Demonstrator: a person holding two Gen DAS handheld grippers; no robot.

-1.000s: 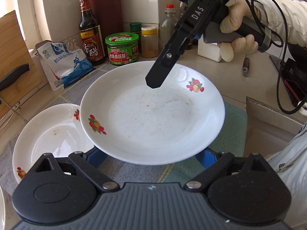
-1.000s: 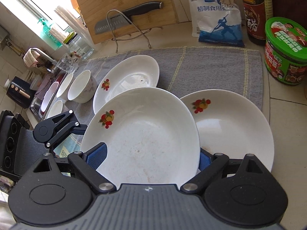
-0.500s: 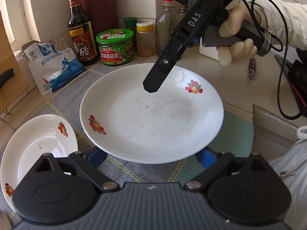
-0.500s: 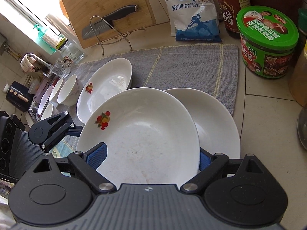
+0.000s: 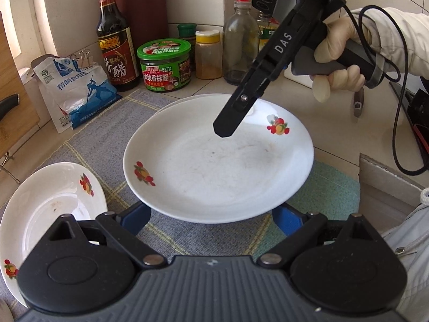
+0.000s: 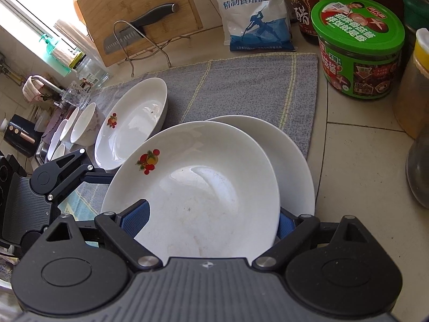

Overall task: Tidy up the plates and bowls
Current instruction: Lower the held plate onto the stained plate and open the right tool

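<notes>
A white plate with fruit prints (image 5: 218, 161) (image 6: 198, 193) is held level between both grippers, above a second white plate (image 6: 292, 158) on the grey mat (image 6: 241, 86). My left gripper (image 5: 211, 216) grips its near rim from one side; it shows in the right wrist view (image 6: 88, 171). My right gripper (image 6: 213, 221) grips the opposite rim; its black finger (image 5: 230, 118) lies over the plate. A third fruit plate (image 5: 48, 209) (image 6: 131, 123) lies on the mat at the left.
A green-lidded jar (image 5: 164, 64), vinegar bottle (image 5: 115, 43), salt bag (image 5: 75, 86) and spice jars stand behind the mat. A cutting board with a knife (image 6: 139, 21) leans at the back. Several white bowls (image 6: 80, 126) sit by the sink.
Both grippers have carried the held plate to the right, over the plate lying near the jars. The left plate now lies farther from it.
</notes>
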